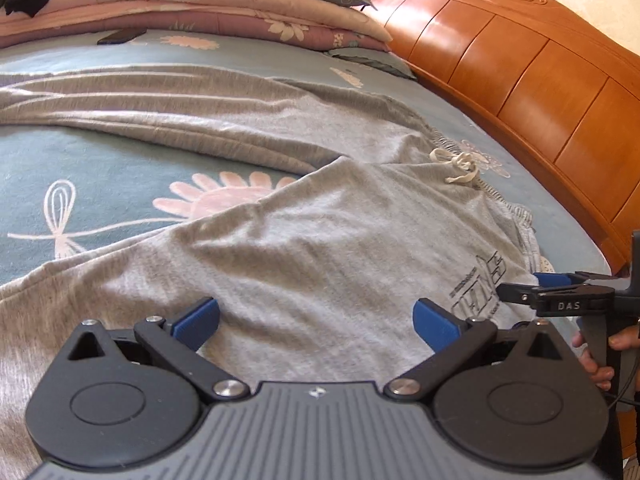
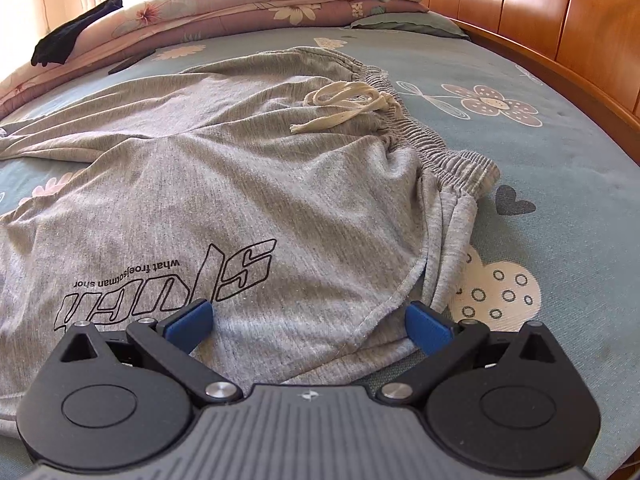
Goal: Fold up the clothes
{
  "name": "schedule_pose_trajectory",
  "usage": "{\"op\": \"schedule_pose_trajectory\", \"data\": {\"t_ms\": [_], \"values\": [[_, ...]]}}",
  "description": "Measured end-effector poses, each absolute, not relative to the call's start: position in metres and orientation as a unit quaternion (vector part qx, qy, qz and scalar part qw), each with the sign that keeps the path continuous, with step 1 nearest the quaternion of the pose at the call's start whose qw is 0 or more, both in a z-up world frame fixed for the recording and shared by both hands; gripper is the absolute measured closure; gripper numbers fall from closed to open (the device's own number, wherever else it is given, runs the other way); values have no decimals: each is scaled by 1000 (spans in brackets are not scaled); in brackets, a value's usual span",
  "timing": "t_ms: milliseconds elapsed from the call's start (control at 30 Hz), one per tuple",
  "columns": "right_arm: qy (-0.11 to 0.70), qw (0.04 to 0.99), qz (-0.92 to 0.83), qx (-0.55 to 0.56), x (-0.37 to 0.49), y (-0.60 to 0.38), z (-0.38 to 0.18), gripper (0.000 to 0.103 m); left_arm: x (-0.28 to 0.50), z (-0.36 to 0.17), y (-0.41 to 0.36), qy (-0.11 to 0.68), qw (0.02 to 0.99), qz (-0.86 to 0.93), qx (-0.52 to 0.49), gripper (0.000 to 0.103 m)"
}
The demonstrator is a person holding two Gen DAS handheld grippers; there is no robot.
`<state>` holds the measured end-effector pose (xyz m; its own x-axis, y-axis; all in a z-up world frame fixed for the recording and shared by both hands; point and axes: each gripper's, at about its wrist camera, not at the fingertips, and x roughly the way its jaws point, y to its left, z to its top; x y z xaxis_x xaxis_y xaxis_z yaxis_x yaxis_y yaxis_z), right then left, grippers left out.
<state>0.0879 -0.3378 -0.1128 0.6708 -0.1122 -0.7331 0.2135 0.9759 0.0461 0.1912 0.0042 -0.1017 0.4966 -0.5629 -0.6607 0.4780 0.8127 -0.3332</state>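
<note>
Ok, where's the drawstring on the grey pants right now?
The cream drawstring lies loosely knotted on the grey pants beside the elastic waistband, upper centre in the right wrist view, toward the wooden headboard.

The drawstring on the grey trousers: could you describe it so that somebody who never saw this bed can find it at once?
Start from the wooden headboard and look to the grey trousers spread on the blue flowered sheet. At their gathered elastic waistband lies the drawstring, a flat cream cord tied in a loose bow. It is the only pale cord on the grey cloth.
</note>
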Motion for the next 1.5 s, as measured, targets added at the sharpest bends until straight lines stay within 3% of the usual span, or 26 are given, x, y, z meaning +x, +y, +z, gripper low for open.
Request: {"op": "schedule_pose_trajectory", "data": {"t_ms": [267, 533, 767, 967, 1133, 1233, 1500], "values": [[362, 928, -73, 58, 78, -341, -118, 0, 227, -86, 52, 423, 876, -211, -91, 1], [336, 938, -64, 52, 72, -341, -122, 0, 218, -81, 3, 409, 859, -295, -94, 1], [324, 943, -55, 58, 68, -344, -124, 0, 254, -86, 8, 423, 871, -218, -119, 1], [316, 945, -51, 63, 67, -345, -126, 0, 205, -61, 19, 421, 861, -263, -113, 1], [311, 947, -49, 69, 66, -347, -126, 0, 156, -89, 18, 466, 837, -268, -99, 1], [307, 947, -47, 76, 64, -348, -126, 0, 130, -94, 31, 454, 850, -251, -90, 1], [290, 950, -38, 106, 59, -355, -126, 0, 119, -76, 60, 468, 860, -193, -63, 1]]}}
